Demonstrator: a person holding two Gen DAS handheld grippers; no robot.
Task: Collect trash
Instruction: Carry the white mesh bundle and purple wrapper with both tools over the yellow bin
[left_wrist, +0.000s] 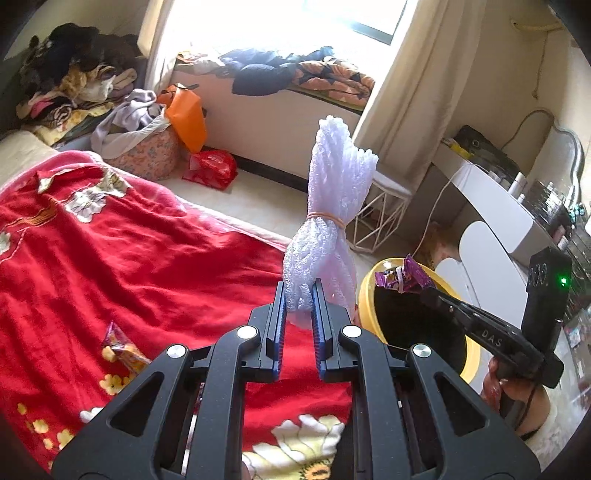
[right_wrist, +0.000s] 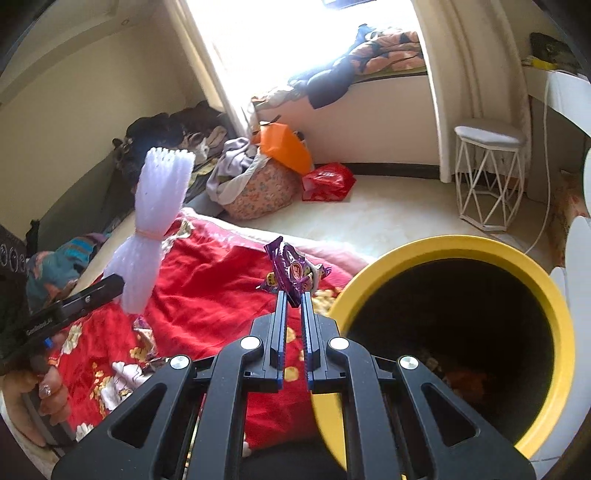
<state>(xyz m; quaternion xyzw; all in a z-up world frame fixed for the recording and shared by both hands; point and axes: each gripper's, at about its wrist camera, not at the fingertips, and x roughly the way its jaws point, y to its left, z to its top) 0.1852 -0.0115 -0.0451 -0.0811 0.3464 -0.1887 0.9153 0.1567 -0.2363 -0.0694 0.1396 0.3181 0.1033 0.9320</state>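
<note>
Red floral blanket (left_wrist: 129, 266) beside yellow bin (right_wrist: 458, 254)

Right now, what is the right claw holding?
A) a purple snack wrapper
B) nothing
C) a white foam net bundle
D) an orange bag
A: the right claw is shut on the purple snack wrapper, held next to the yellow bin; the white foam net bundle is in the left claw.

Daylight blows out the window (left_wrist: 280, 22); fisheye edges bend, darken.
</note>
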